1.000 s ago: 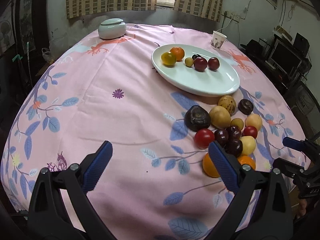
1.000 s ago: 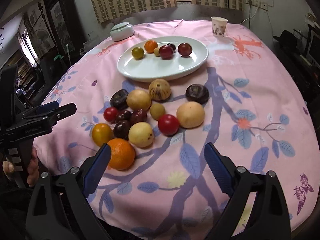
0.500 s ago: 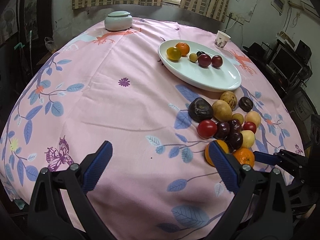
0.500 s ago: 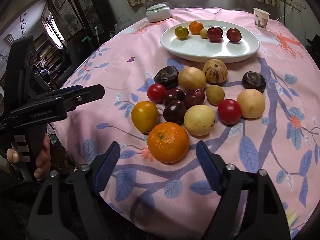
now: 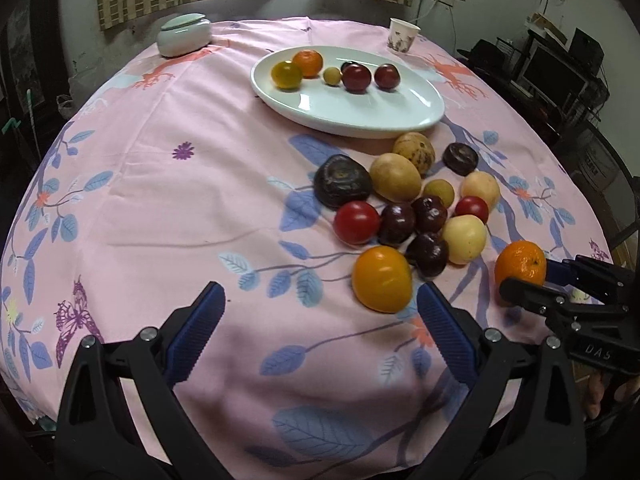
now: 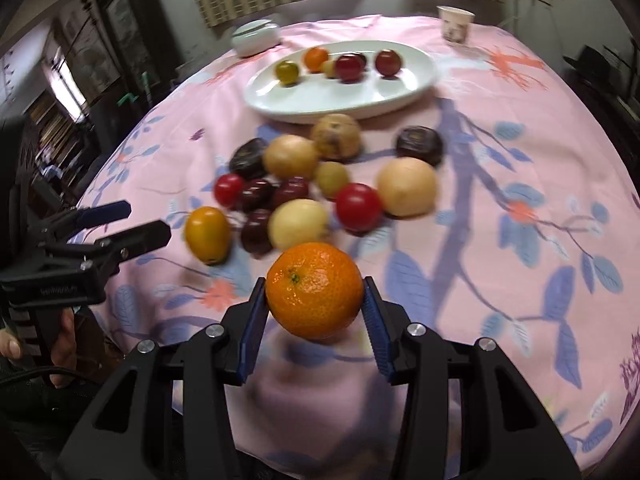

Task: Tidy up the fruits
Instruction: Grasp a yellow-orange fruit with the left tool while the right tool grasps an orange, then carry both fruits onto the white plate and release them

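Observation:
My right gripper [image 6: 315, 304] is shut on an orange mandarin [image 6: 314, 290] and holds it just above the cloth; the mandarin also shows in the left wrist view [image 5: 520, 262] between the right gripper's fingers [image 5: 532, 286]. A pile of several fruits lies on the pink cloth, with a yellow-orange tomato [image 5: 382, 278] nearest. A white oval plate [image 5: 348, 108] farther back holds several small fruits. My left gripper [image 5: 320, 336] is open and empty, low over the cloth left of the pile.
A pale lidded jar [image 5: 184, 34] and a paper cup [image 5: 403, 34] stand at the back of the round table. The table edge falls away on all sides. Dark furniture stands at the right.
My right gripper has closed on the mandarin and lifted it slightly off the cloth. My left gripper has shifted toward the fruit pile and stays open.

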`<state>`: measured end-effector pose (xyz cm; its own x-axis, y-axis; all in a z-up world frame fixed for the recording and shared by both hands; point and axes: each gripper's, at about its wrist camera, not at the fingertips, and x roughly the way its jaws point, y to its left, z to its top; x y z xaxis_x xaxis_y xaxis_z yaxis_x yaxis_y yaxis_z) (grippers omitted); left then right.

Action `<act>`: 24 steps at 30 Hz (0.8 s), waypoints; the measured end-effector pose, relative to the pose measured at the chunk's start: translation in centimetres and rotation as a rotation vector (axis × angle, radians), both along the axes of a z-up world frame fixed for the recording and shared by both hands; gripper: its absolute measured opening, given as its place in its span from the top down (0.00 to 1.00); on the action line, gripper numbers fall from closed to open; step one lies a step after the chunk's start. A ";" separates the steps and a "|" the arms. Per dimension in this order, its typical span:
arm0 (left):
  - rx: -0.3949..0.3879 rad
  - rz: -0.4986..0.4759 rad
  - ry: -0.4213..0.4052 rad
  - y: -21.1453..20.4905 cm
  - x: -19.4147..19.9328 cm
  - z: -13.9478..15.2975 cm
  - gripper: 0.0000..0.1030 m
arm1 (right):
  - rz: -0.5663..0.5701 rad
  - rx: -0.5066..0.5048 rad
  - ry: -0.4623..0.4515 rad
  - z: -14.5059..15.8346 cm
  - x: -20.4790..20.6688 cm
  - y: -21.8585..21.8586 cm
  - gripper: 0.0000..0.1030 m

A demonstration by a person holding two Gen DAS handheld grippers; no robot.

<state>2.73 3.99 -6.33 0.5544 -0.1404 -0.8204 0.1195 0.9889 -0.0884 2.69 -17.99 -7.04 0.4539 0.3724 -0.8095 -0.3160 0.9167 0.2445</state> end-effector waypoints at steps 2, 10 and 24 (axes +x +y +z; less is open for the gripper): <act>0.012 -0.016 0.015 -1.0 0.3 -0.6 0.05 | -0.020 0.019 0.015 -0.3 0.0 -1.1 0.54; 0.062 0.006 0.040 -2.6 1.9 -3.1 0.26 | -0.024 0.077 0.027 -0.8 -0.4 -2.7 0.54; -0.006 -0.010 -0.011 -1.7 0.7 -1.2 0.59 | 0.002 0.076 0.030 -0.4 -0.7 -1.3 0.54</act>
